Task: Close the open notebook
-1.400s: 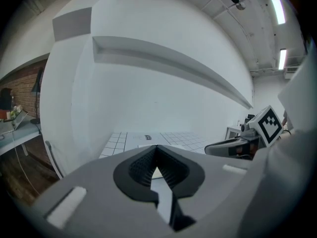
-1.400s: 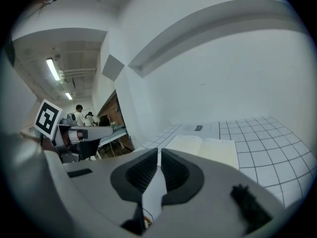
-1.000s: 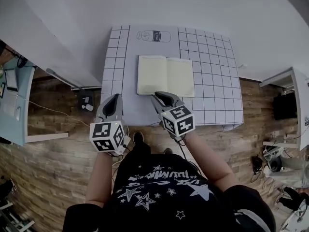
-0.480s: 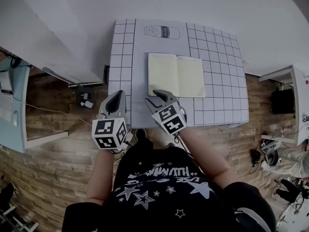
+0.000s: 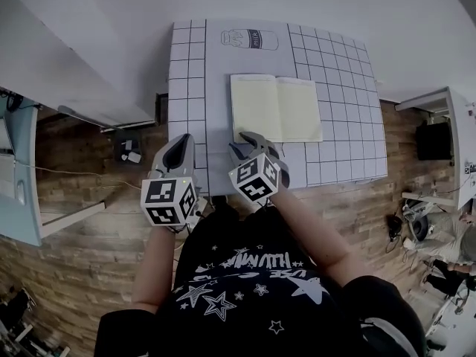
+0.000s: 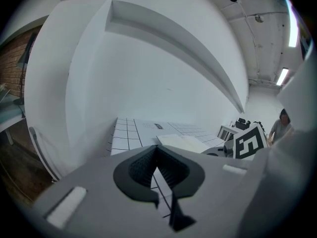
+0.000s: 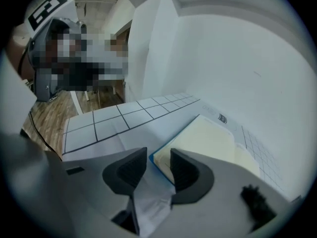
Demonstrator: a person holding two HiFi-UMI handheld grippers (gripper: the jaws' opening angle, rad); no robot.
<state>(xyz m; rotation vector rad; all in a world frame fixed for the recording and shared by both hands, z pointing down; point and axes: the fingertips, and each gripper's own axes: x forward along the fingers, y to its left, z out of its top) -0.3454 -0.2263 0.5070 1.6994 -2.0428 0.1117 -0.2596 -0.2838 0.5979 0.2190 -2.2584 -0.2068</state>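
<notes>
The open notebook (image 5: pixel 277 108) lies flat on the gridded white table mat (image 5: pixel 193 88), showing cream pages and a blue cover edge. My right gripper (image 5: pixel 245 141) is at the notebook's near left corner with its jaws open. In the right gripper view, that blue-edged corner (image 7: pixel 154 157) sits between the two fingers of the right gripper (image 7: pixel 158 165), and the pads are not pressing on it. My left gripper (image 5: pixel 181 146) hangs over the table's near left edge, apart from the notebook, with its jaws together and nothing in them. The left gripper view shows the notebook (image 6: pixel 183 142) ahead of the left gripper (image 6: pixel 157 155), to the right.
A milk carton drawing (image 5: pixel 249 39) is printed at the mat's far edge. A white wall ledge (image 5: pixel 74 80) runs along the left. Wooden floor (image 5: pixel 89 222) surrounds the table, and a white side table (image 5: pixel 446 117) stands at the right.
Both grippers have come down toward the table. The right gripper rolled, its jaws opened, and it now sits at the notebook's near left corner.
</notes>
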